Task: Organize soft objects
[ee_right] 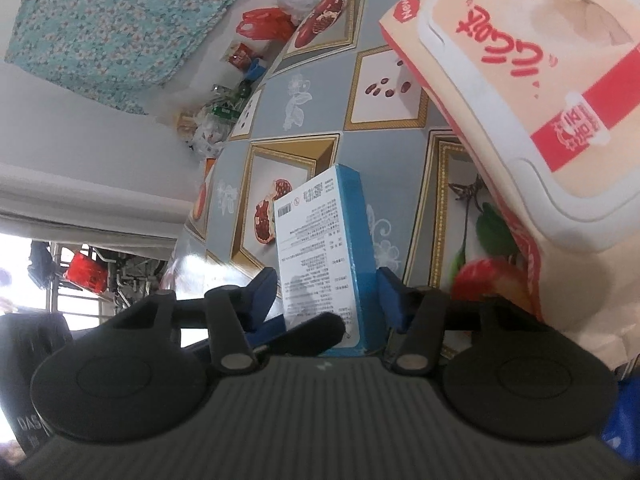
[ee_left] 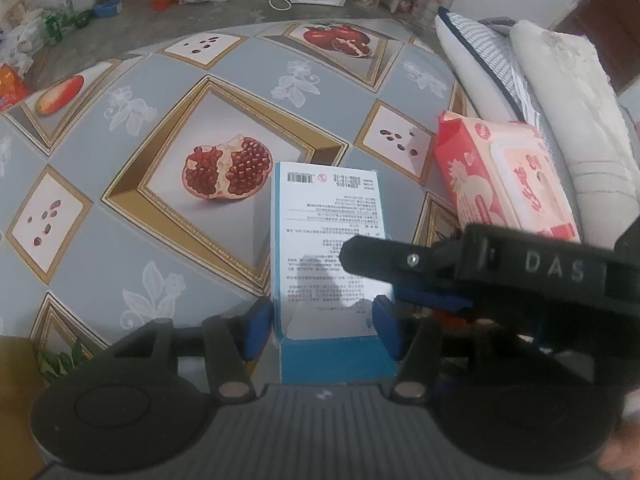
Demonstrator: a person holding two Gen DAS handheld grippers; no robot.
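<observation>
2 claws [ee_left: 324, 322] [ee_right: 328, 300] hide the blue box's [ee_left: 328, 232] near end.

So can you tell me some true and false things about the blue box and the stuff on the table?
1. Both grippers have the blue box between their fingers. True.
2. The blue box has a barcode on its white face. True.
3. The pink wipes pack lies left of the blue box in the left wrist view. False: it is on the right, beside the pillows.
4. The tablecloth shows bananas. False: it shows pomegranates.
</observation>
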